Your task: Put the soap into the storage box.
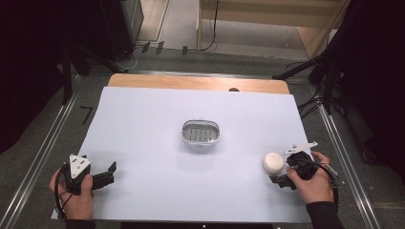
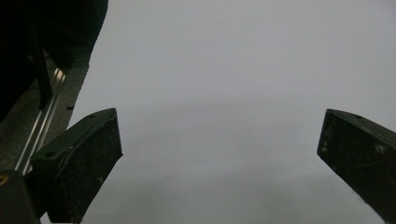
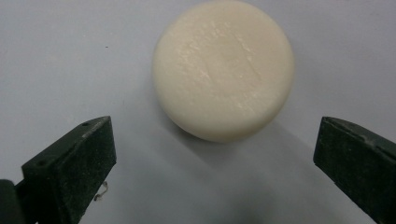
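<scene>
A round cream bar of soap [image 1: 272, 162] [image 3: 223, 69] lies on the white sheet at the right. My right gripper [image 1: 281, 172] [image 3: 215, 163] is open just short of it, jaws wide apart with the soap ahead of them, not between them. A small white soap dish [image 1: 200, 133] with a slotted grey insert sits in the middle of the sheet. My left gripper [image 1: 113, 172] [image 2: 219, 154] rests open at the front left, with only bare sheet between its jaws.
The white sheet [image 1: 157, 143] covers most of a wooden table [image 1: 191, 82]. Metal rails [image 1: 43, 152] run along both sides on the floor. Dark stands and cables sit beyond the table's far corners.
</scene>
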